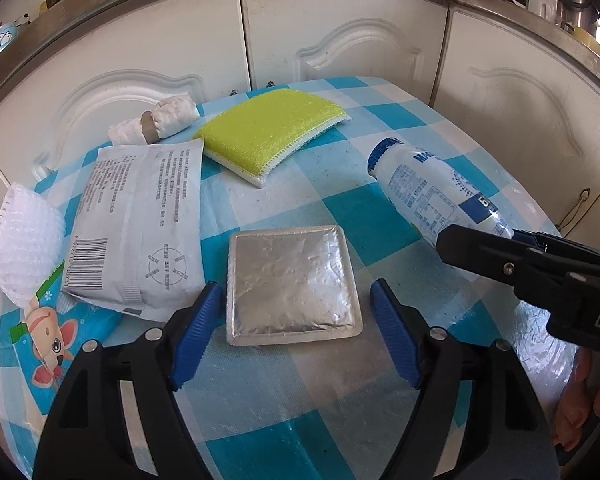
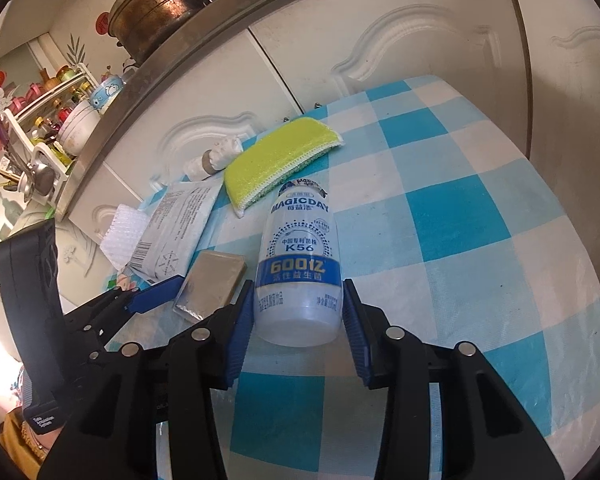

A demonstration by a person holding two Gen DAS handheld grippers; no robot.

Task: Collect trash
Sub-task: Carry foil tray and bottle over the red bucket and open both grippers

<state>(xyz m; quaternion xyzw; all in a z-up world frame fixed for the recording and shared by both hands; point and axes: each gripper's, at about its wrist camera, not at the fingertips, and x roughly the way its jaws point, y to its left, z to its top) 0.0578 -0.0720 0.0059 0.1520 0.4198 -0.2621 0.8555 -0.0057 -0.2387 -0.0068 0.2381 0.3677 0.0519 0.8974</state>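
Foil pouch (image 1: 292,284) sits free between left gripper (image 1: 296,320) pads.

The white bottle (image 2: 298,264) has "MAGICDAY" in blue letters near its top. Under that it says "K56". A blue band has "6001Z" in yellow. At 9 o'clock from the bottle, the white packet (image 2: 180,236) has a barcode and tiny print too small to read.
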